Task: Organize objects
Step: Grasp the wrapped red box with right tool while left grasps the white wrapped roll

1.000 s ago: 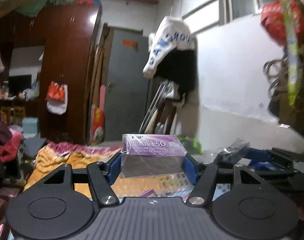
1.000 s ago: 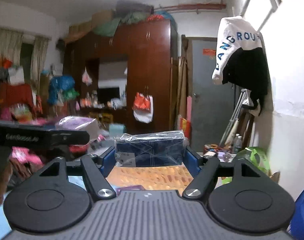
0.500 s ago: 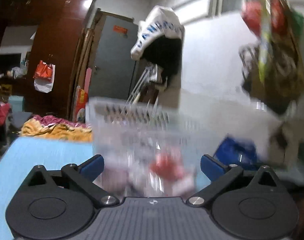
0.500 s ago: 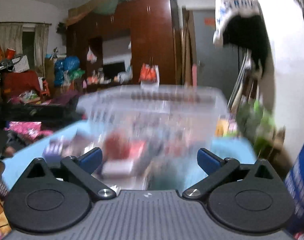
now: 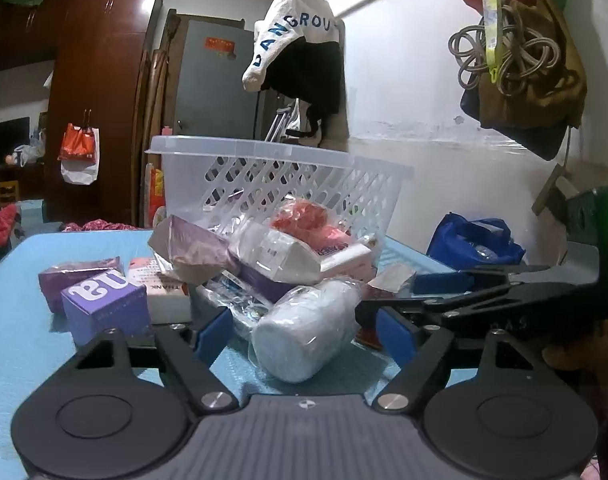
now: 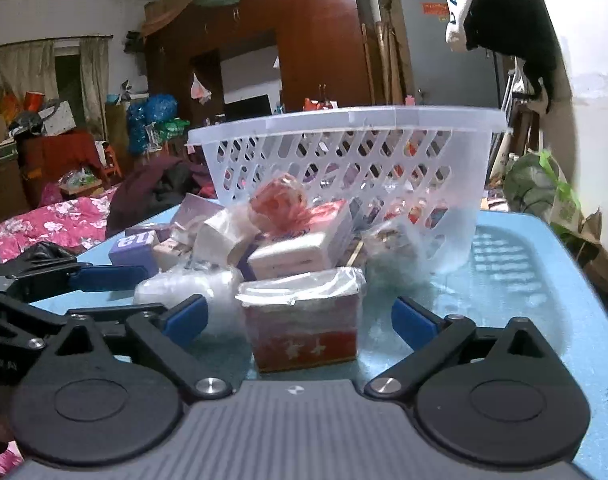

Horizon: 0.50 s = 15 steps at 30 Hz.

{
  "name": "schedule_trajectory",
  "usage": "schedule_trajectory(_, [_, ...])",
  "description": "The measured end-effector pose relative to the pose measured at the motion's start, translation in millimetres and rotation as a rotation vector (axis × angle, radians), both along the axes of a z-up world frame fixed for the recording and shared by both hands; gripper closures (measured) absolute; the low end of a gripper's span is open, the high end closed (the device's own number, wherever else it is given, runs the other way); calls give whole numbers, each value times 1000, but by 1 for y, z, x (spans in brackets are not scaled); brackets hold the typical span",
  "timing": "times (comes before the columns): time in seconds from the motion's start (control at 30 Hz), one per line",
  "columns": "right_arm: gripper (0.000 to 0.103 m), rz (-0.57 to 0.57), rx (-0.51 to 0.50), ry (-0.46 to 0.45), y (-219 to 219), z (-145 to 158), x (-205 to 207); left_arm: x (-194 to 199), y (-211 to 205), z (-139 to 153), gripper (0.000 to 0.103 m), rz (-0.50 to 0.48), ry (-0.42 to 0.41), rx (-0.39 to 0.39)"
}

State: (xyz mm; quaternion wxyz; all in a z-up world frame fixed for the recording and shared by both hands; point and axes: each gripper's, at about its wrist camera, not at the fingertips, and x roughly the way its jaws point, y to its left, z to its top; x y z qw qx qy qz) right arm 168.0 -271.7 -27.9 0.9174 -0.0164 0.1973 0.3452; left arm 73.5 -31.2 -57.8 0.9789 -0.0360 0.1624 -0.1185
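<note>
Right now, both tongs are sitting low over the blue table point(image 5: 16, 300), side by side, each spread wide and gripping nothing. The left tongs point(image 5: 304, 330) are straddling a white bottle point(image 5: 304, 336) wrapped in clear film, which is lying on its side with its base toward the camera; neither blue pad is touching it, so this is probably the lining-up stage before a squeeze. The right tongs point(image 6: 298, 320) are framing a red box point(image 6: 304, 320) in shiny wrap, again with a gap at each side.

Beyond them, a loose heap of 5 or more packets is resting against the white basket point(image 6: 344, 120), which is standing upright at the far side of the table. A purple box point(image 5: 106, 306) and a white carton point(image 6: 300, 254) are among them. Some packets seem to be showing through the basket's slots, though how many are inside is hard to tell.

Since the basket looks like the place for everything, taking the 2 nearest items first is keeping the heap undisturbed. The slippery wrap and the round bottle could slide under a careless pinch.
</note>
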Motion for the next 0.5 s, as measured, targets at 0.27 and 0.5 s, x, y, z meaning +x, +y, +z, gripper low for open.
schedule_trajectory(0.27, [38,15,61,55,-22,-9,-5,5,-21,-9,21,-8,4,75])
schedule_trajectory(0.5, [23,-12,51,36,-21,-11,-4,2,-13,-12,48,0,12,48])
